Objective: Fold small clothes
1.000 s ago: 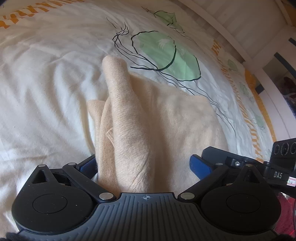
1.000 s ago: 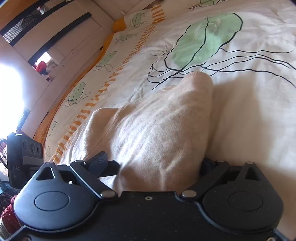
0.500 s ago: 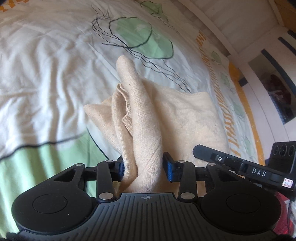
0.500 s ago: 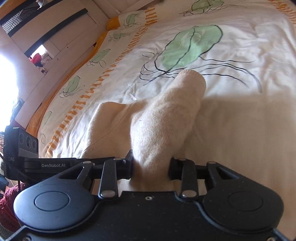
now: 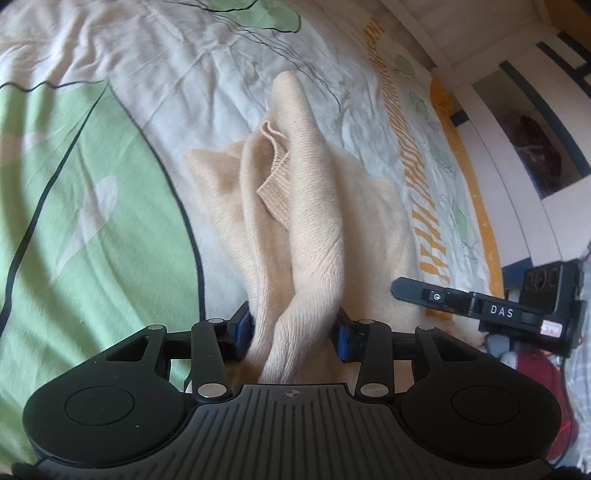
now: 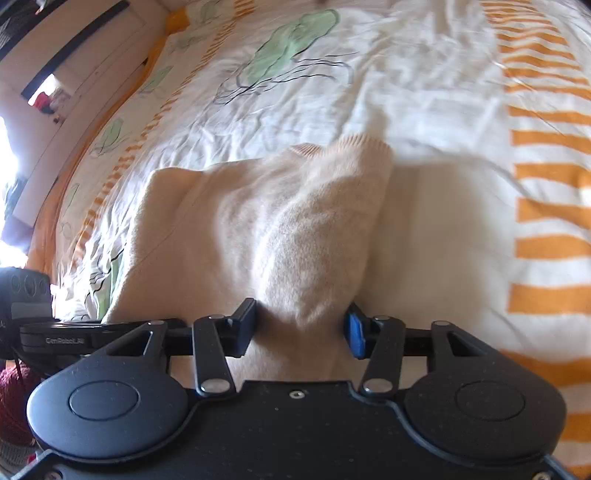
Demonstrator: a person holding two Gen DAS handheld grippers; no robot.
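Nearest, the left gripper (image 5: 293, 334) is clamped on a bunched fold of the cream knit sweater (image 5: 314, 206); the right gripper (image 6: 301, 330) also pinches it, its jaws having just eased wider. The sweater trails toward twelve o'clock over the jellyfish-print bedspread (image 6: 424, 92). This looks like a mid-fold carry; next, lay the lifted edge flat, aligned, before releasing.

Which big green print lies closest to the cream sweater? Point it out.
The green print at left in the left wrist view, its dark outline running beside the sweater. The other green print sits beyond the sweater's tip, at the top edge.
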